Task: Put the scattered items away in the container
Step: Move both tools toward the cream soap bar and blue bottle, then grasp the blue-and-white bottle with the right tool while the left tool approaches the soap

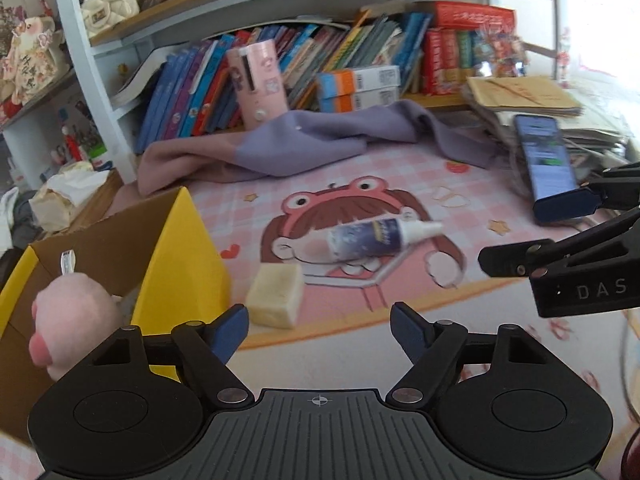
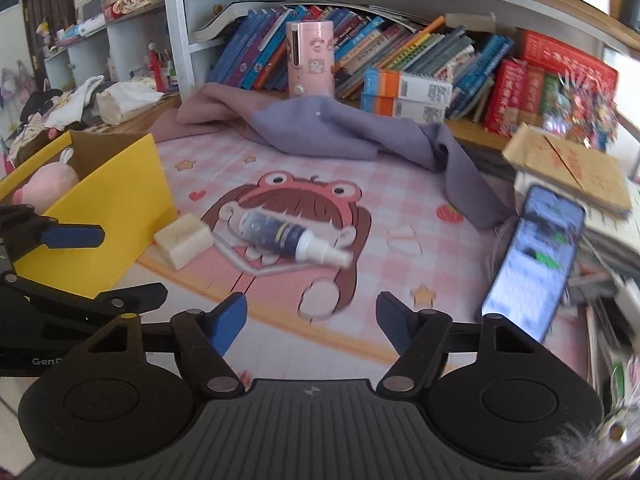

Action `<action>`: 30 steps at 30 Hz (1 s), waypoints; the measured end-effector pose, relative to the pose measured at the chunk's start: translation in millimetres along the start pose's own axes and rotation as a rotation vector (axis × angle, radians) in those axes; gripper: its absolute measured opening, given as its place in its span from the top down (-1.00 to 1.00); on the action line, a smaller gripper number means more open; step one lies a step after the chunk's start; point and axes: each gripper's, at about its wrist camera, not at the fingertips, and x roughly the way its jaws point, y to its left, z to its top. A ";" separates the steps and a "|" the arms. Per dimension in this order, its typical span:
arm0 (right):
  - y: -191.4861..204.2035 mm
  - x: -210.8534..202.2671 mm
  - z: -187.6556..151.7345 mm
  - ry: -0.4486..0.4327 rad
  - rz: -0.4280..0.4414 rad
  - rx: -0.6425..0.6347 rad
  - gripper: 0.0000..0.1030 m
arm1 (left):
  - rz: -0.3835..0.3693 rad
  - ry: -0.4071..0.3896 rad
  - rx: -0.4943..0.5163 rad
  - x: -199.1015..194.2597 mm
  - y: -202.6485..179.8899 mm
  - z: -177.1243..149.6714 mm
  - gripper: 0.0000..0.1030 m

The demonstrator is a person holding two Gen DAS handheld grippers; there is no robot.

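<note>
A yellow cardboard box (image 1: 184,256) stands at the left with a pink plush toy (image 1: 76,312) inside; both also show in the right wrist view, box (image 2: 120,196), plush (image 2: 48,184). A blue and white spray bottle (image 1: 376,238) (image 2: 292,240) lies on the pink cartoon mat (image 1: 460,184). A cream block (image 1: 276,296) (image 2: 184,240) lies beside the box. My left gripper (image 1: 320,328) is open and empty just in front of the block. My right gripper (image 2: 312,320) is open and empty, short of the bottle.
A purple cloth (image 1: 304,148) lies bunched at the back of the mat. A phone (image 1: 548,164) (image 2: 532,268) leans on a paper stack at the right. A pink cylinder (image 2: 310,60) and rows of books stand on the shelf behind. Clothes and paper lie at the far left.
</note>
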 end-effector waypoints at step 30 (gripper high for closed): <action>1.3 147.5 67.1 0.167 0.270 -0.341 0.08 | 0.101 0.178 0.004 110.0 10.9 26.1 -0.25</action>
